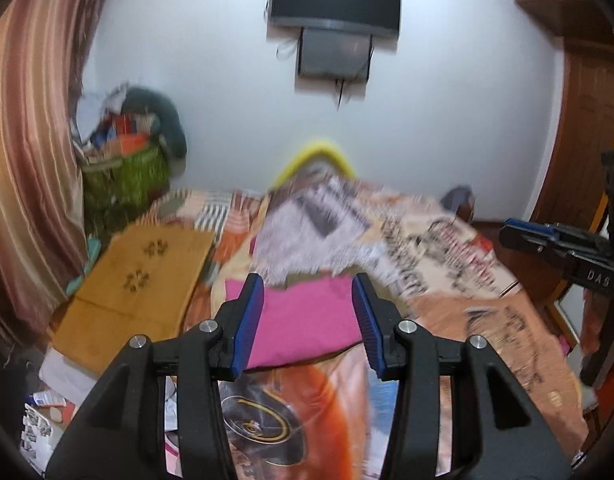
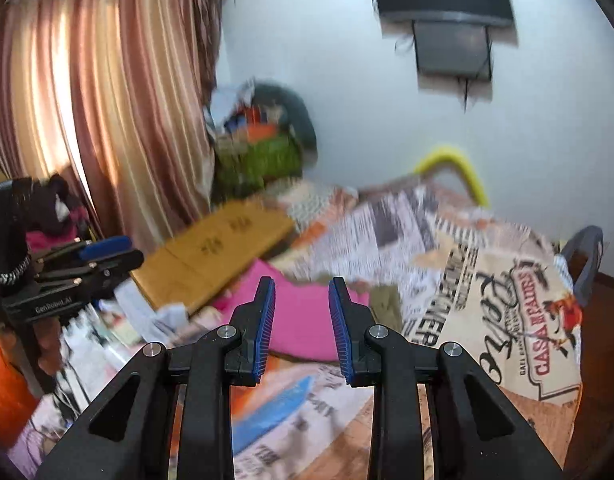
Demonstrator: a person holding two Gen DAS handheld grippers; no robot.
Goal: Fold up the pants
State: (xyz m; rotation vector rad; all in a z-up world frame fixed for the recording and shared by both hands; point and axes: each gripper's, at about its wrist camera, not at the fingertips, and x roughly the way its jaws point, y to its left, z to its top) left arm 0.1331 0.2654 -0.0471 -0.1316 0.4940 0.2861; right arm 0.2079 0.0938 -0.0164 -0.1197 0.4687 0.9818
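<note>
I am holding both grippers raised above the bed (image 1: pixel 447 280), pointing forward and somewhat down toward the far wall. My left gripper (image 1: pixel 308 320) is standing released, jaws apart with nothing between the blue pads (image 1: pixel 249 320); my right gripper (image 2: pixel 301 322) is likewise released, its jaws set narrower, also gripping nothing. The pink pants (image 1: pixel 307 320) are lying on the patterned bedspread ahead of and below both grippers, not touching either one. In the left wrist view the pink cloth is sitting squarely behind the gap of the jaws; in the right wrist view it is lying ahead and slightly to the left, so I am judging the pants centred nearer my left hand, with the right gripper flanking them on the right. The cloth is looking like an already compact pad, its long axis seeming to run left to right across the bed, though blur is smearing the edges and I cannot be sure how many layers are stacked. A tan board (image 1: pixel 139 280) is lying to the left of the pants, near but apart. Any next reach is going forward and down.
</note>
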